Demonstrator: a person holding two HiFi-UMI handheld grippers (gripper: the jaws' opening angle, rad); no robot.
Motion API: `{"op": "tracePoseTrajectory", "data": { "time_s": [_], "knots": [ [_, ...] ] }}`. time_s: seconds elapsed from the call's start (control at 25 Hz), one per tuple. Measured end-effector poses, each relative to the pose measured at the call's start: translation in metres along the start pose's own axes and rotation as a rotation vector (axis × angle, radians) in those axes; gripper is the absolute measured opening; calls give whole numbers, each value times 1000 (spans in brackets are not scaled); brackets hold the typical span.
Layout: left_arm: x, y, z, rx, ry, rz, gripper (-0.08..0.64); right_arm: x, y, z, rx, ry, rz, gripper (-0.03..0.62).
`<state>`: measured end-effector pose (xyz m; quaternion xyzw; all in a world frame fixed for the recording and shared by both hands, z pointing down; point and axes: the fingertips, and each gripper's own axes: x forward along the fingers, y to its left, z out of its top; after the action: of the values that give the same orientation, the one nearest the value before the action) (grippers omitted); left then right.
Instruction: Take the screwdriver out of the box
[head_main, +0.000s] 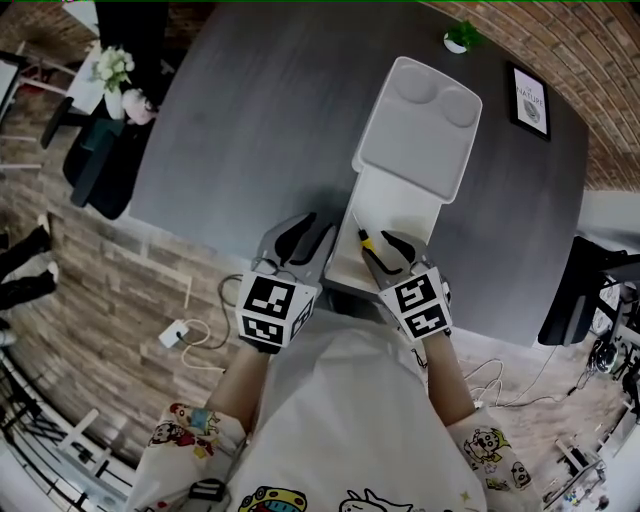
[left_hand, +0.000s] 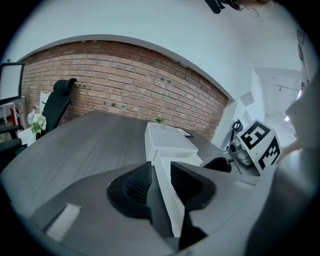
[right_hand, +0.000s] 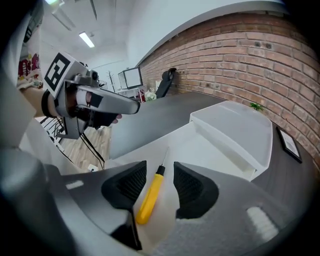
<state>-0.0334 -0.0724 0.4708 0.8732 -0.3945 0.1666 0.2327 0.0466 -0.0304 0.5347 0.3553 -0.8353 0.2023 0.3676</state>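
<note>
Closest below my head camera are both grippers at the near end of the open white box (head_main: 410, 205). My left gripper (head_main: 305, 235) is at its left wall and my right gripper (head_main: 385, 250) is over the screwdriver (head_main: 364, 240) inside. The lid (head_main: 420, 130) lies folded back beyond.

From the left gripper view, my jaws stand narrow astride the wall of the box (left_hand: 167, 142). A sliver of gap shows, so I judge it steadies rather than pinches.

From the right gripper view, my jaws are apart with the screwdriver (right_hand: 150, 197) lying untouched between them on the box floor. It has a stubby yellow handle, a black collar and a thin shaft pointing toward the lid. I'd centre on the handle's thick middle, close squarely, then lift straight up clear of the walls.
</note>
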Motion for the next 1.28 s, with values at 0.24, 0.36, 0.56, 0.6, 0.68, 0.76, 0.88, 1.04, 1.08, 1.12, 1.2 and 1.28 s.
{"op": "tracePoseTrajectory", "data": {
  "time_s": [0.24,0.36,0.56,0.6,0.68,0.76,0.88,1.04,1.08,1.12,1.2,1.28],
  "knots": [
    [-4,2,-6,-2,5,3,123,11,6,-8,-30,56,20,185],
    [-6,5,-10,-7,9,6,123,17,9,-11,-54,93,22,192],
    [-8,8,-13,-14,12,9,123,27,11,-17,-80,162,35,204],
    [-9,8,-13,-15,12,9,123,30,11,-17,-82,172,38,207],
    [-9,10,-13,-17,13,11,123,35,11,-18,-73,186,43,213],
    [-10,12,-14,-20,14,12,123,39,10,-20,-66,199,41,218],
    [-10,15,-15,-26,16,15,123,44,7,-21,-76,228,32,218],
    [-9,19,-13,-30,16,20,123,49,5,-24,-108,257,27,218],
    [-9,20,-12,-30,17,22,123,50,5,-25,-117,261,26,218],
    [-9,21,-12,-31,17,23,123,50,4,-26,-123,263,26,218],
    [-9,23,-13,-34,19,25,123,50,5,-26,-130,264,24,218],
    [-8,24,-13,-35,21,26,122,50,4,-26,-141,266,15,213]
  ]
}}
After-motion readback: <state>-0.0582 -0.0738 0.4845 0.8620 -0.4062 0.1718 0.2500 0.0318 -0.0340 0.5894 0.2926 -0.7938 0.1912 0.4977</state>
